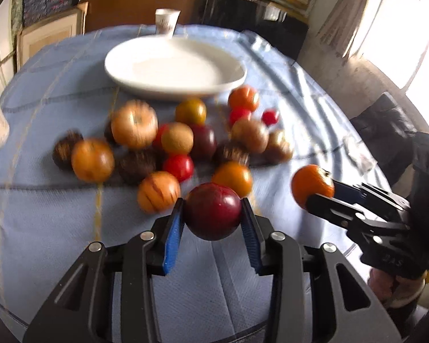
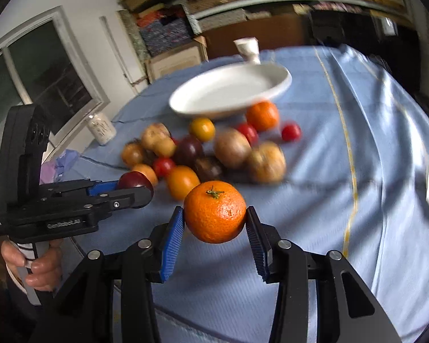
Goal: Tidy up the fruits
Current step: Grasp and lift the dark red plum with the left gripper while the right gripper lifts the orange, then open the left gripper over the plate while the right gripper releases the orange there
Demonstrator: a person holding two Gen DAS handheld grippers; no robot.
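A: While the left wrist view is up: left gripper (image 1: 213, 211), jaws pinching one dark red plum (image 1: 213, 211), held above the counter (image 1: 57, 214). Loose fruit pile (image 1: 168, 145) near side of the white plate (image 1: 174, 65); plate bare.

B: Right wrist view: right gripper (image 2: 214, 219), jaws pinching one orange mandarin (image 2: 214, 211), also off the counter. Left gripper visible at the left edge with the plum. Cup (image 2: 247, 48) behind the plate, jar (image 2: 101, 128) far left.

A: Step, as I judge it: carry stage, both items picked, neither placed.

B: Next: bring each over the plate, lower, spread the jaws gently so nothing rolls off.
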